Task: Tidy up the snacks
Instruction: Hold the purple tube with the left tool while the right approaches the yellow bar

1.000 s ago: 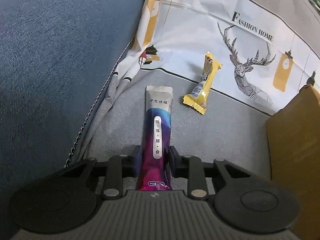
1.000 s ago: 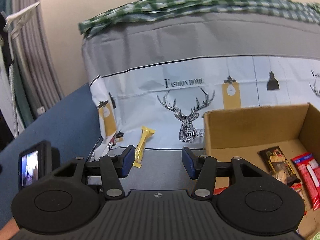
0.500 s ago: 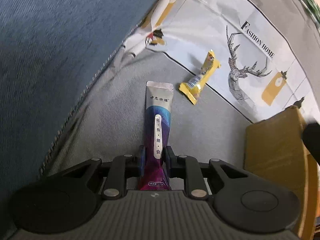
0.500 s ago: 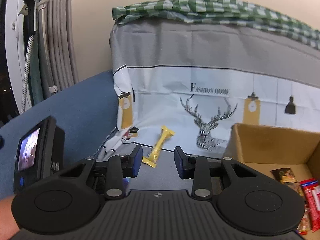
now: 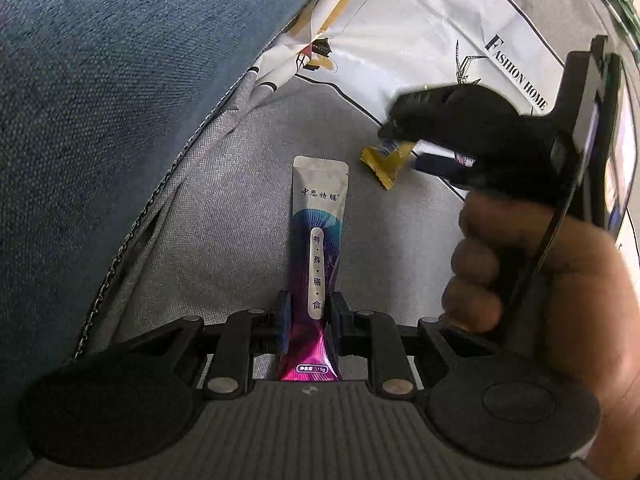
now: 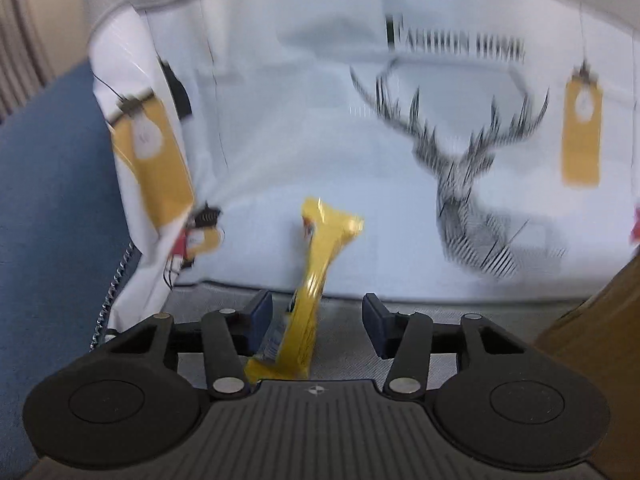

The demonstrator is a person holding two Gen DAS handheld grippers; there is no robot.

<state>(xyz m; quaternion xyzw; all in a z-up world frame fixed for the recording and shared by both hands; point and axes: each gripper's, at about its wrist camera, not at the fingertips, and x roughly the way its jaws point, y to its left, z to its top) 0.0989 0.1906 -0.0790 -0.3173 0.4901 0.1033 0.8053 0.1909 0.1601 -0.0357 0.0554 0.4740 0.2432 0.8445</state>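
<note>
Left gripper [image 5: 307, 320] jaws clamp the purple sachet [image 5: 318, 248]; right gripper [image 6: 317, 322] jaws gape around the yellow bar [image 6: 312, 288] on the grey cushion [image 5: 224, 208], so centre it before closing.

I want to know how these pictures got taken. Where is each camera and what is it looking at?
Left wrist: on the left claw, looking down at its silver-purple sachet; the person's right hand shows.
Right wrist: on the right claw, open, facing the deer-print cloth.
Both see the yellow snack bar and grey cushion.
</note>
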